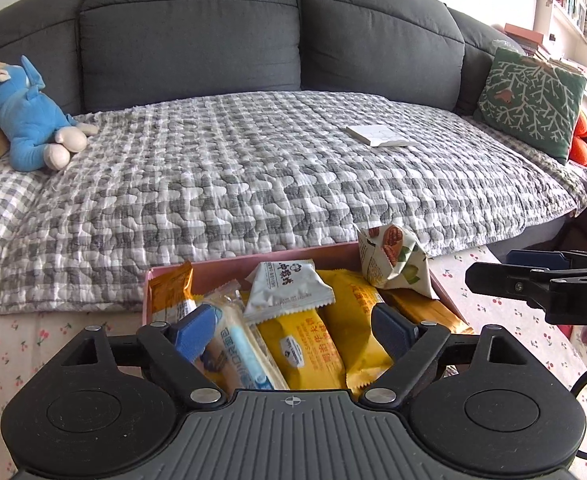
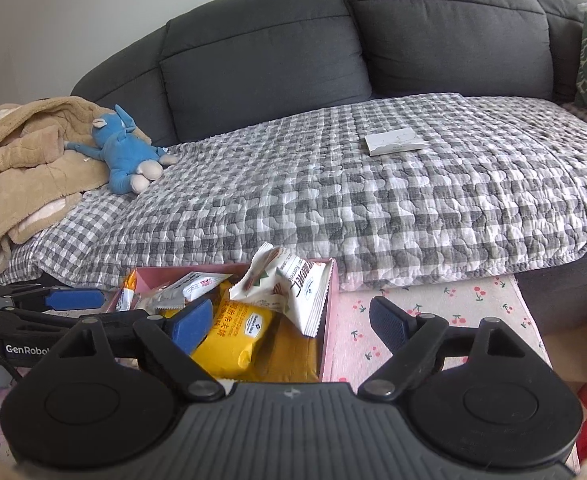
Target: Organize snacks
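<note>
1. The landmark for everything here is the pink box (image 1: 445, 300), which stands on a cherry-print cloth (image 2: 433, 312) just in front of the sofa's checked quilt (image 1: 253, 168). All the snacks that show are inside this box or leaning on its walls; none lies loose on the cloth or the quilt.

2. Inside the box, yellow packets (image 1: 305, 344) lie flat along the bottom, a long pale stick packet (image 1: 241, 340) lies toward the left wall, and an orange packet (image 1: 171, 288) stands in the far left corner.

3. A white triangular sachet (image 1: 289, 288) sits on top of the yellow packets, and a nut-print pouch (image 1: 393, 260) props against the far right corner, poking above the rim.

4. The left claw (image 1: 293, 328) is spread wide above the box with nothing between its pads. The right claw (image 2: 289, 320) is likewise spread and empty; its left finger hangs over the box and its right finger over the cloth beside the box.

5. Judged from this, the gathering step looks done: the snacks are in the box. The top layer seems untidy, so straightening the pouch and the sachet may be what is left, if anything.

6. A flat white booklet (image 1: 381, 136) lies on the quilt, well behind the box; whether it belongs to the task cannot be told.
</note>
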The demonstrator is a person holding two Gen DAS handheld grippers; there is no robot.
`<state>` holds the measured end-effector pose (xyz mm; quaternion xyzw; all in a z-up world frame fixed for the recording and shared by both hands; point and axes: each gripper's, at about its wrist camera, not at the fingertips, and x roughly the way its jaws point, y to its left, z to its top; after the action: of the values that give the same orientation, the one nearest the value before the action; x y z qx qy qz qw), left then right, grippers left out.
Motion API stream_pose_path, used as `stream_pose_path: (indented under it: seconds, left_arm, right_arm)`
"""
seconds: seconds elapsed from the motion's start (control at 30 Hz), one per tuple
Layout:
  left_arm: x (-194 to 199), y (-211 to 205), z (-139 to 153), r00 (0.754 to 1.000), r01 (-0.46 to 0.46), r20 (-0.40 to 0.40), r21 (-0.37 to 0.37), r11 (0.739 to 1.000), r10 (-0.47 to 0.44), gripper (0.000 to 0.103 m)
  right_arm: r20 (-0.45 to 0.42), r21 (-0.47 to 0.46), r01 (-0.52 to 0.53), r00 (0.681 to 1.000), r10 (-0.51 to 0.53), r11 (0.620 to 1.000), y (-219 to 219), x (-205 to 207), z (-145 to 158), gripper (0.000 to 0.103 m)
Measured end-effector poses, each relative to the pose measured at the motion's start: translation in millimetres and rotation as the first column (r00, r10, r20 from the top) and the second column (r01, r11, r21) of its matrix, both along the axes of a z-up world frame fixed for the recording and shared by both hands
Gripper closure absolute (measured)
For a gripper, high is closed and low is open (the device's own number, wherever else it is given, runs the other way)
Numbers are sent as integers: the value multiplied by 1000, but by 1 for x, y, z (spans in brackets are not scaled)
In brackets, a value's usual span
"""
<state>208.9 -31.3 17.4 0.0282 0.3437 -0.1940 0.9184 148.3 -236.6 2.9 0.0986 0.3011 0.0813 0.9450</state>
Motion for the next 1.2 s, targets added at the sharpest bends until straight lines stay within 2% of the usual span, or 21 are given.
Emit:
stream_pose_path:
  seconds: [0.4, 0.6, 0.73, 0.9, 1.07, 1.2]
  left_arm:
    - [-77, 22, 2, 999, -29, 13, 27, 999, 29, 5]
    - [-114, 35, -8, 993, -118, -8, 20, 993, 118, 1]
    - [-137, 37, -12, 988, -150, -16, 57, 987, 152, 0]
    - [-156, 44, -7, 976, -209, -50, 59, 976, 212, 0]
    - [-171, 52, 0, 966, -248, -61, 66, 966, 252, 0]
    - [-175, 52, 2, 962, -264, -42, 112, 958, 270, 0]
  right_arm:
    - [-17, -63, -13, 1000, 12, 998, 20, -57, 1, 9]
    - [-57, -70, -14, 998, 10, 997, 32, -78, -9, 8]
    - [-79, -98, -11, 997, 3, 995, 43, -93, -8, 4]
    - [-67, -179, -9, 998, -3, 984, 57, -115, 0, 0]
    - [-77, -183, 1, 997, -15, 983, 65, -123, 3, 0]
    - [-113, -207, -7, 993, -17, 978, 74, -125, 0, 0]
